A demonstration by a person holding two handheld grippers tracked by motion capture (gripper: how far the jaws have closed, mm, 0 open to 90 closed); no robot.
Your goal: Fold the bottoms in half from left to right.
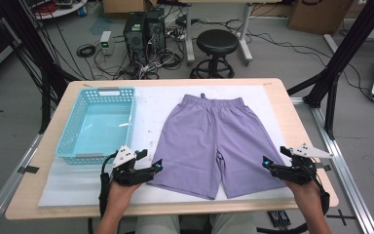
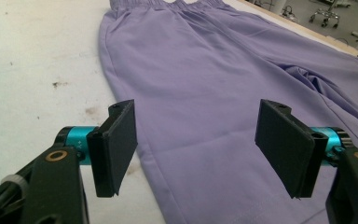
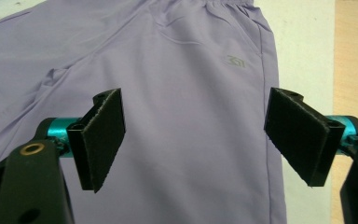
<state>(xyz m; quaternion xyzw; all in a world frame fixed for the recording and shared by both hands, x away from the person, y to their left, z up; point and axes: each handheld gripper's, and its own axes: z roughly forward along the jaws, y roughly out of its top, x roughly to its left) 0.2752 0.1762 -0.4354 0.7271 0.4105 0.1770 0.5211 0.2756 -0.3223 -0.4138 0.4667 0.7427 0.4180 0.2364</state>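
On white mat [image 1: 92,183], lilac shorts [image 1: 209,141], turquoise basket [image 1: 73,141]

This is a robotics or recording lab. Black frame struts [image 1: 338,53] stand around a wooden table [image 1: 292,105], and two computer towers [image 1: 145,29] sit on the grey floor amid loose cables [image 1: 126,66]. A round black stool [image 1: 216,46], cardboard boxes [image 1: 316,14] and desk legs [image 1: 246,34] fill the background.
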